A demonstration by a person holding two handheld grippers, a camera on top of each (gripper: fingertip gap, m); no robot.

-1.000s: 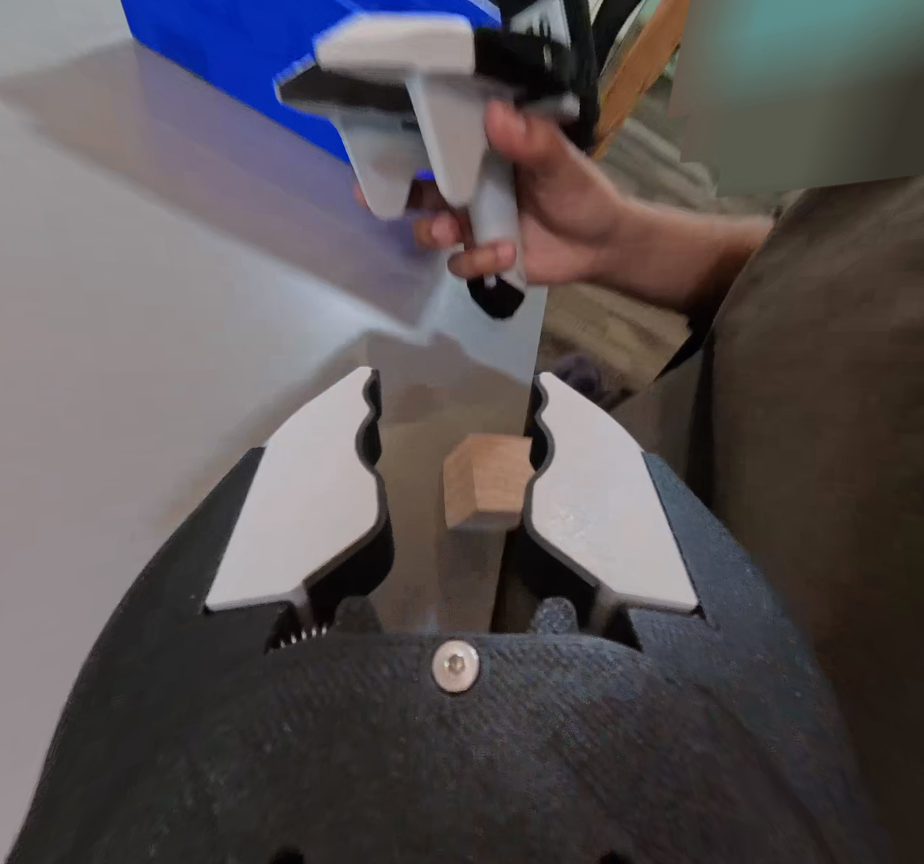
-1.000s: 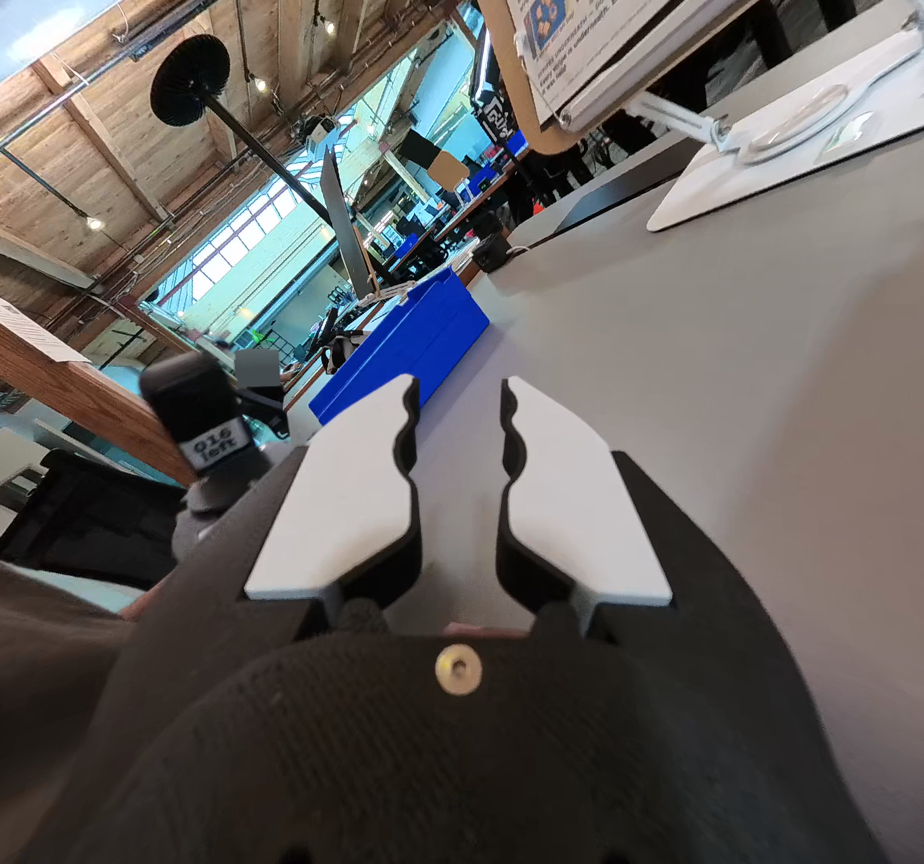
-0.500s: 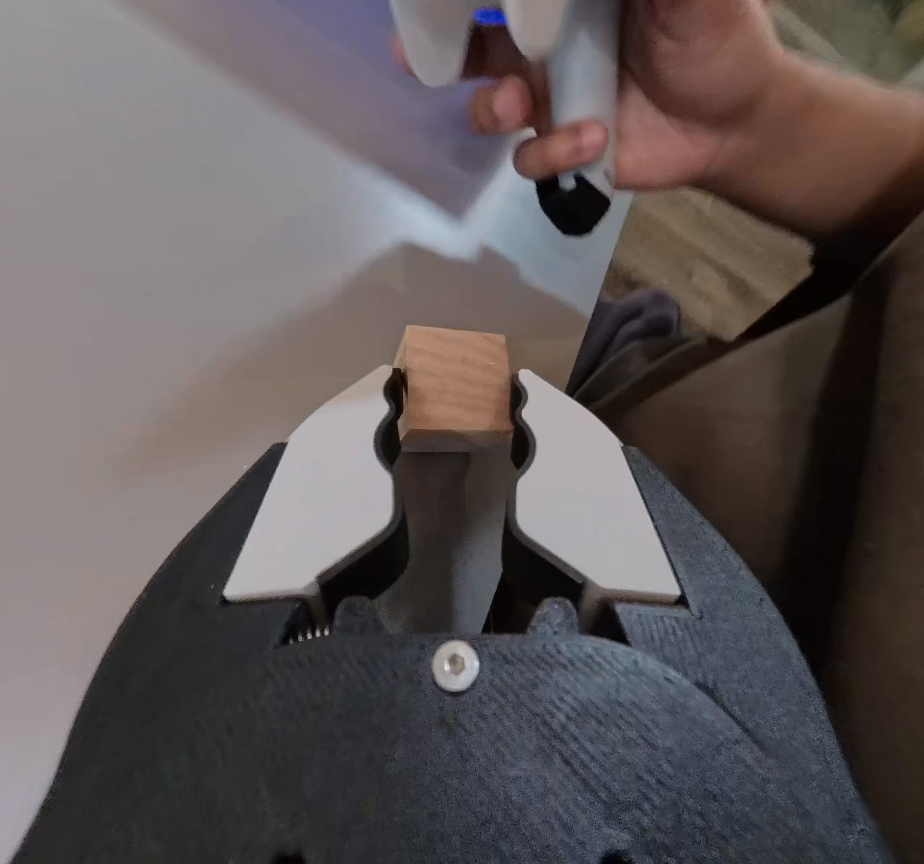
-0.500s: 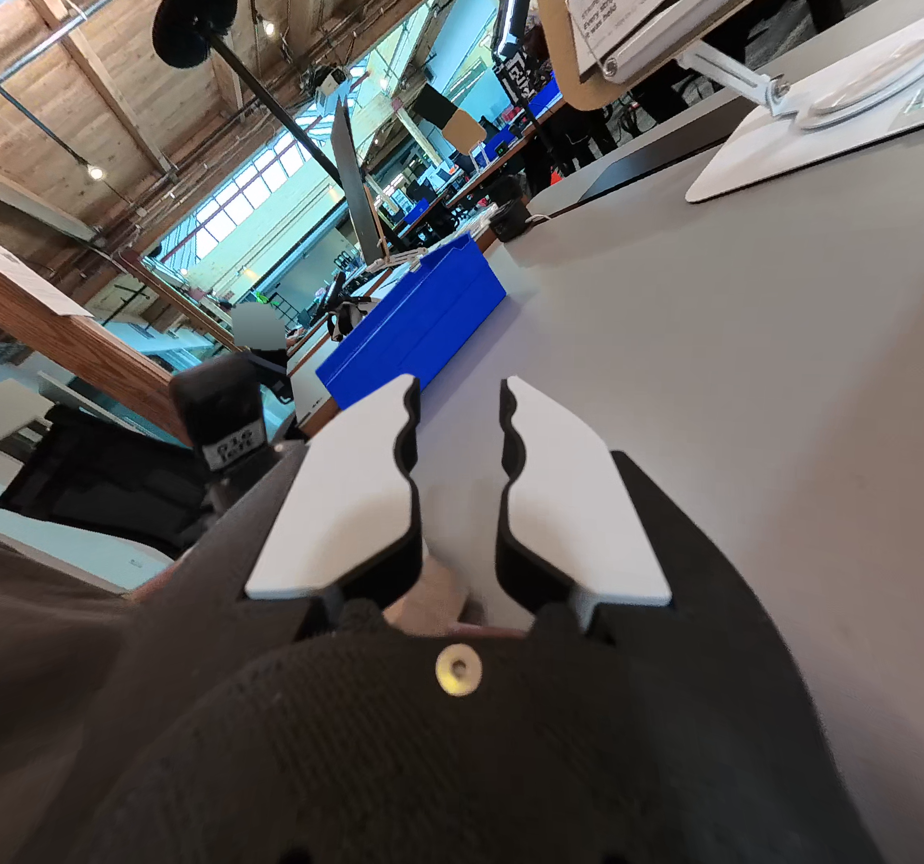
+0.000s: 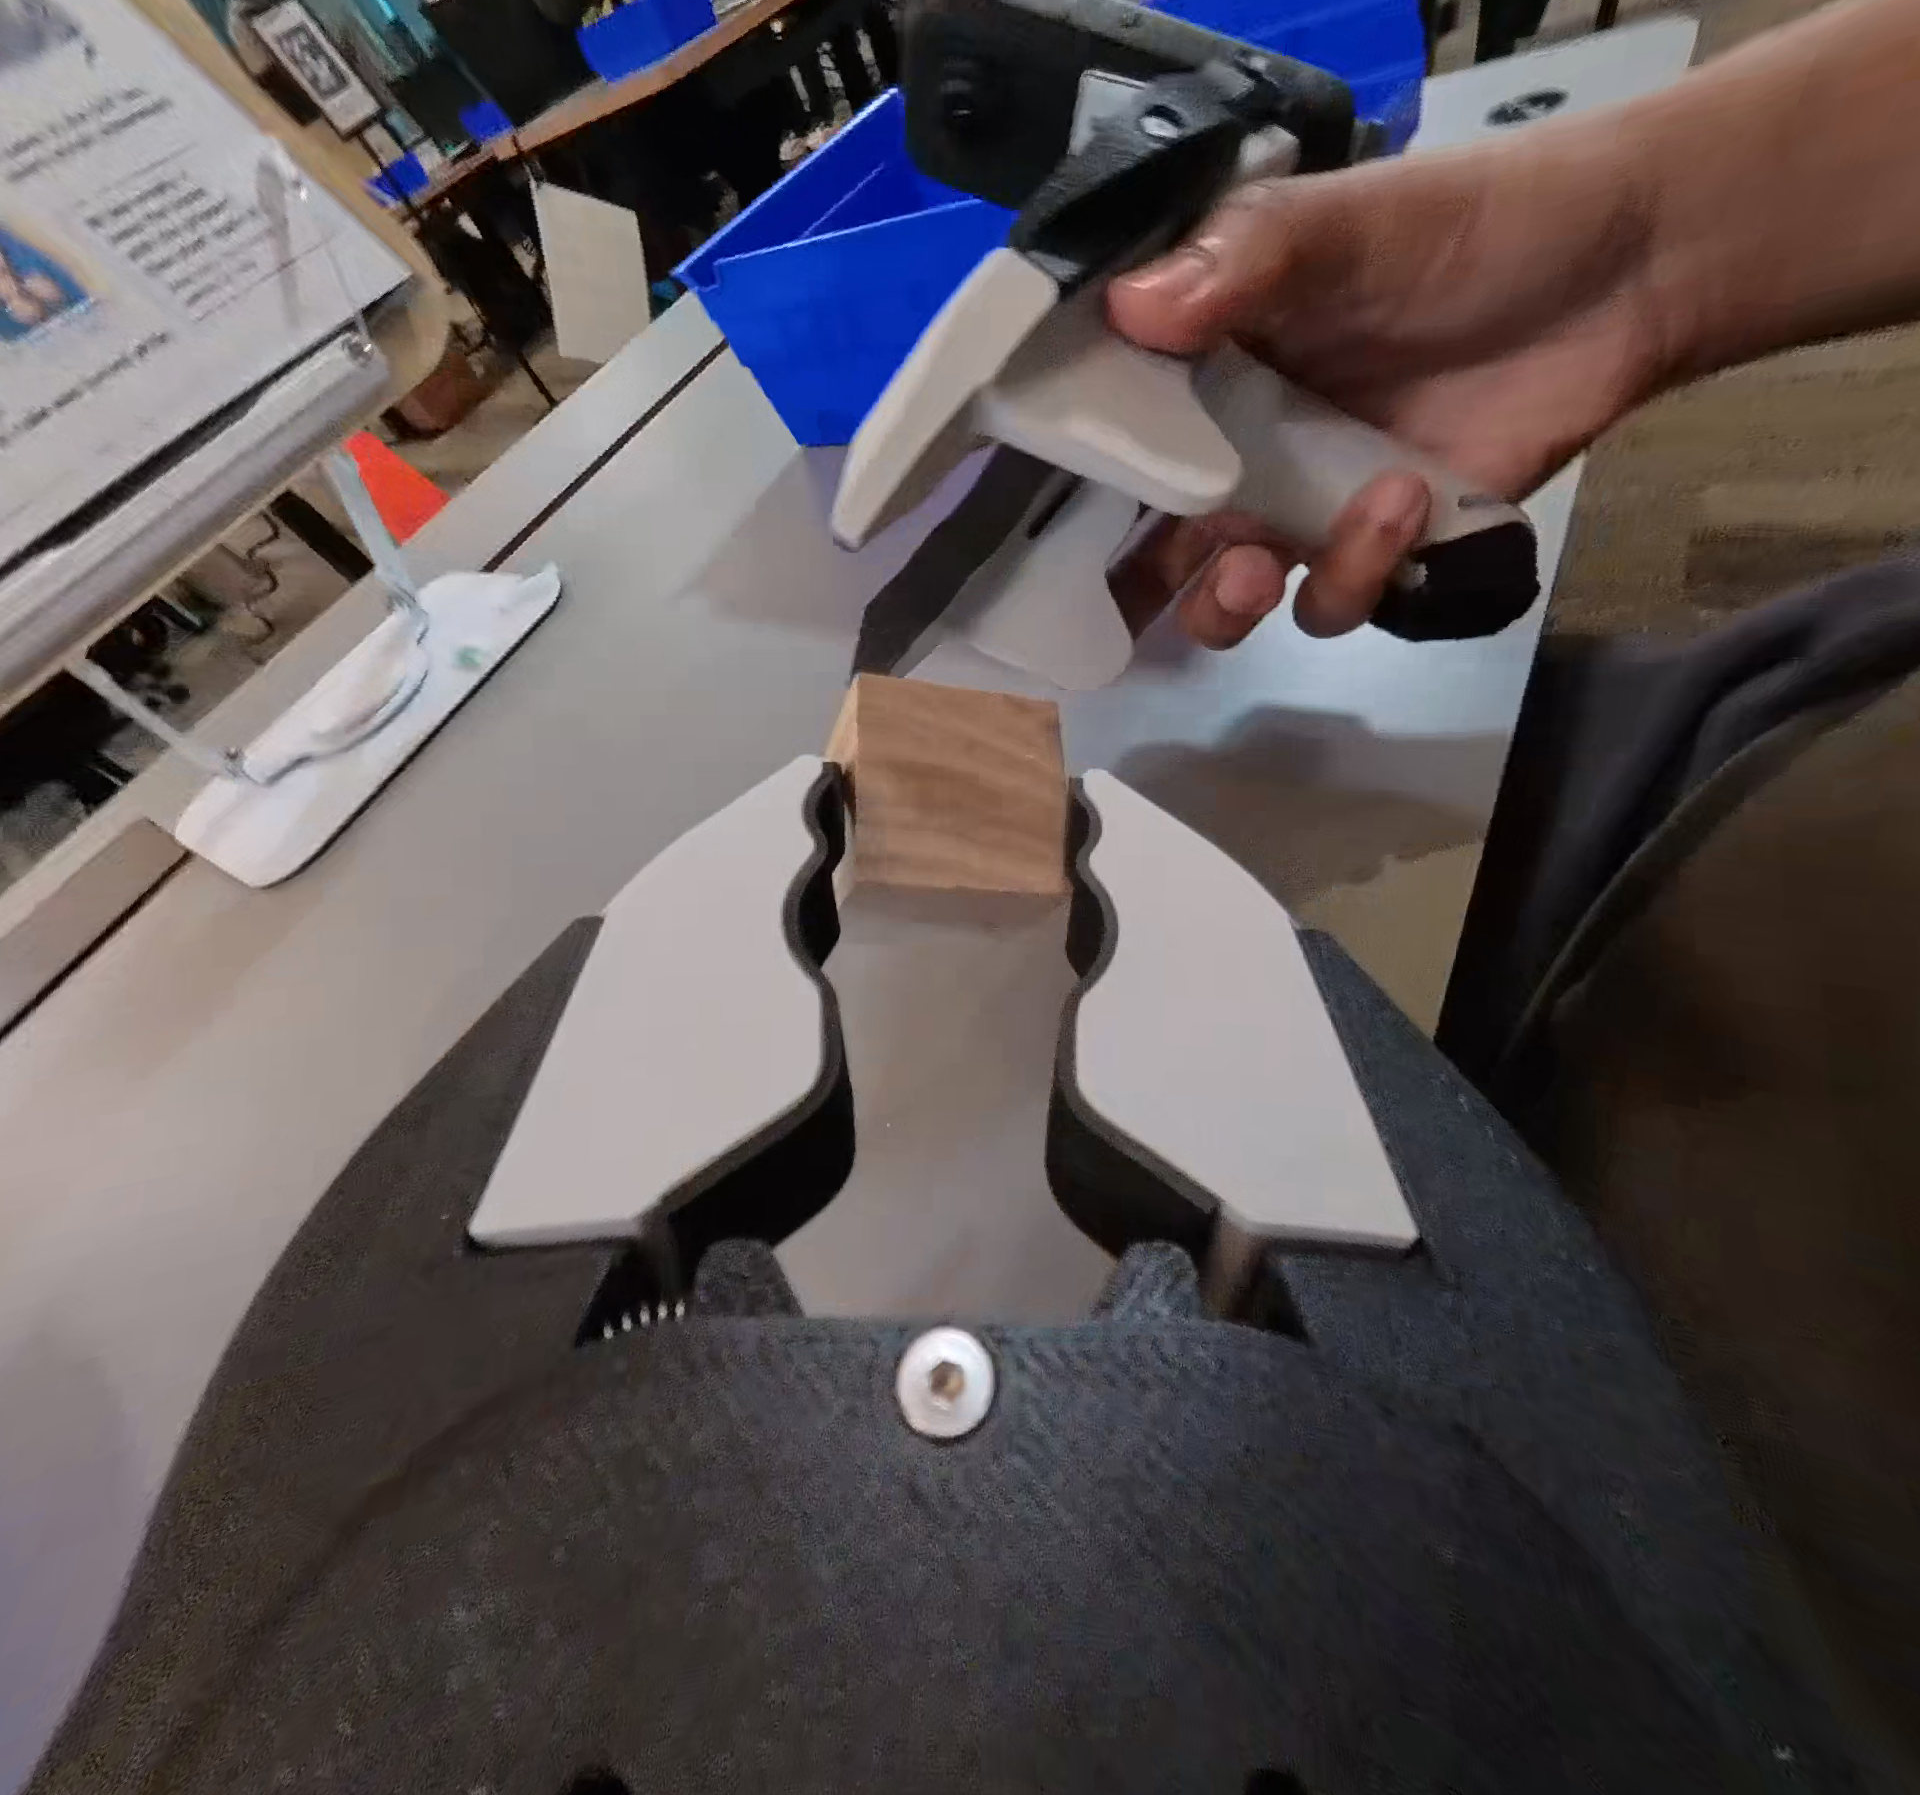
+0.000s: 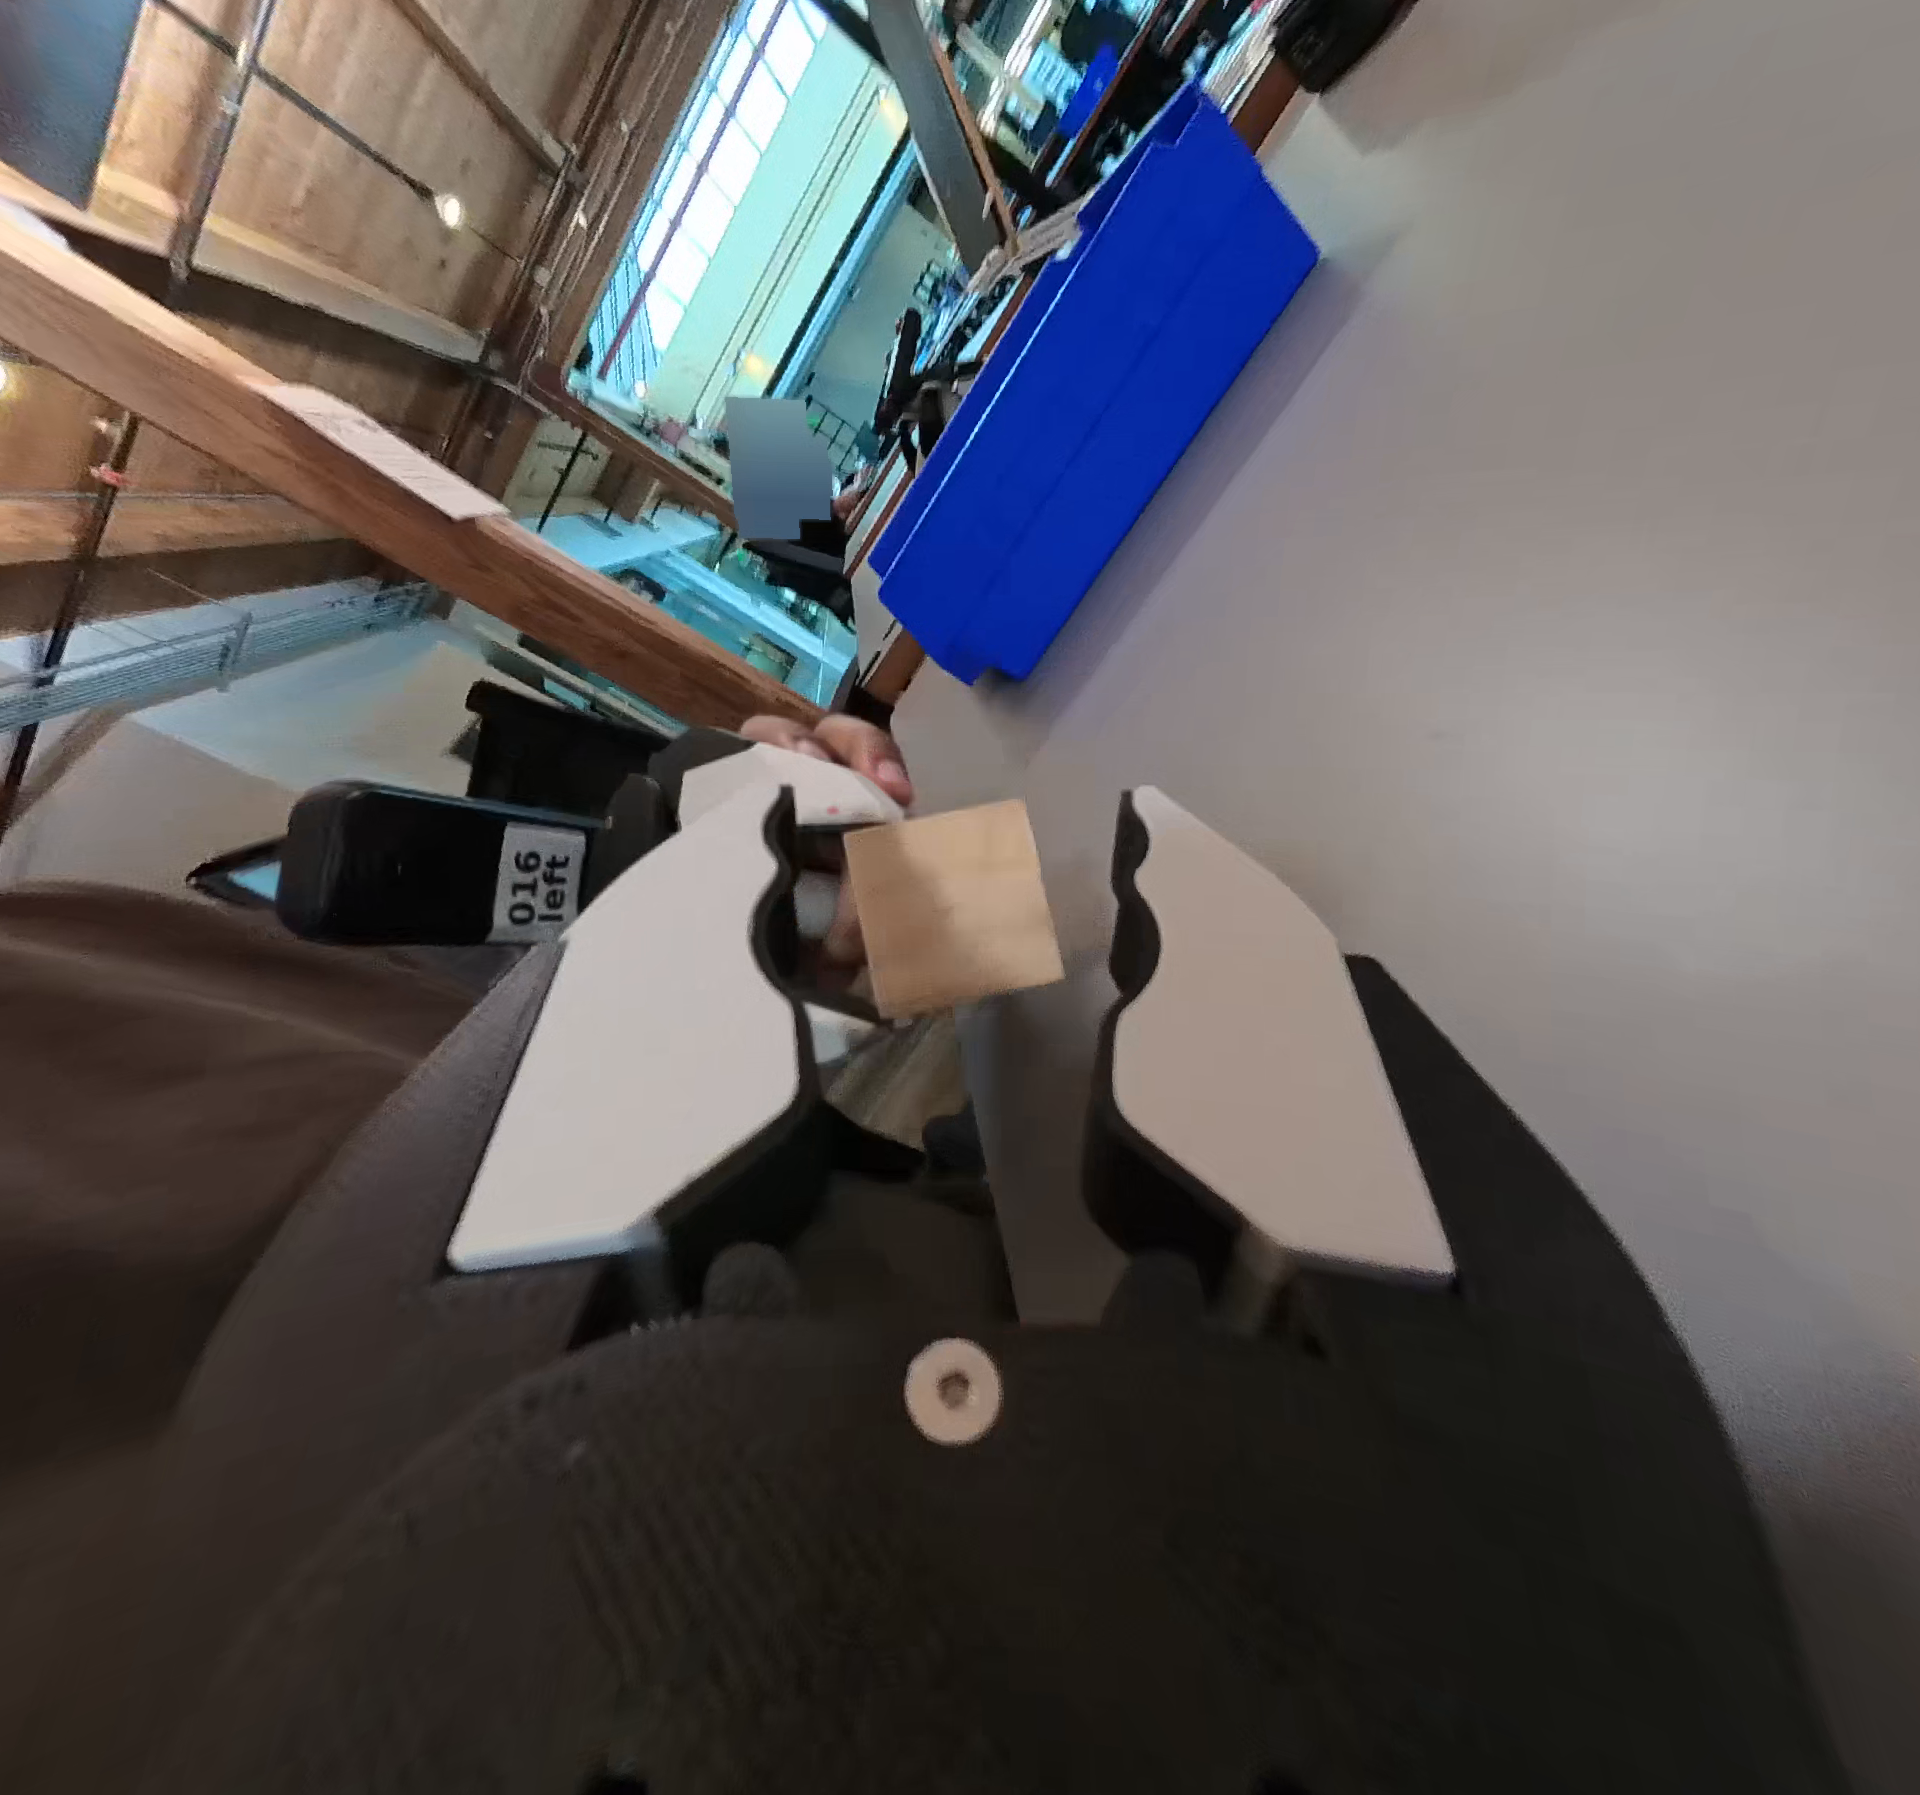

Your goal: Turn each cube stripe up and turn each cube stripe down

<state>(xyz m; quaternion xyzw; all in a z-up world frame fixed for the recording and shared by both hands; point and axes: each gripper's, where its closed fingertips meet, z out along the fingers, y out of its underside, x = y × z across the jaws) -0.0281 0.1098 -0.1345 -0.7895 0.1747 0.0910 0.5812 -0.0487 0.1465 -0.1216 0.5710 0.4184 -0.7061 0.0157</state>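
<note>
So your left gripper [image 5: 951, 815] is clamped on the small plain wooden cube [image 5: 951, 800], pinched right at the tips of its two pale grey fingers [image 5: 686, 997], one on each side face. From the left wrist view the cube looks lifted off the flat grey tabletop [image 5: 520, 810], near the table's front edge. I can't spot a stripe on any face that shows; the top and the near face are just bare wood grain, so which way the stripe points I can't tell.

Your right gripper [image 6: 951, 904] is spread fairly wide with nothing in it. In the right wrist view the same cube sits in the gap between its fingers, closer to the left one but touching neither, and you can see a flat light wood face tilted a bit. In the left wrist view your right hand [image 5: 1434, 322] wraps the grey handle of that gripper, which hangs just beyond and above the cube, fingers angled down toward it.

Other stuff around: a blue plastic bin [image 5: 862, 291] sits farther back on the table, well apart from the cube. Off to the left there's a white flat-based stand [image 5: 343, 717] holding up a tilted printed sheet [image 5: 156, 218] on a board. Your dark brown sleeve or clothing [image 5: 1714, 1018] fills the right edge of the left view.
</note>
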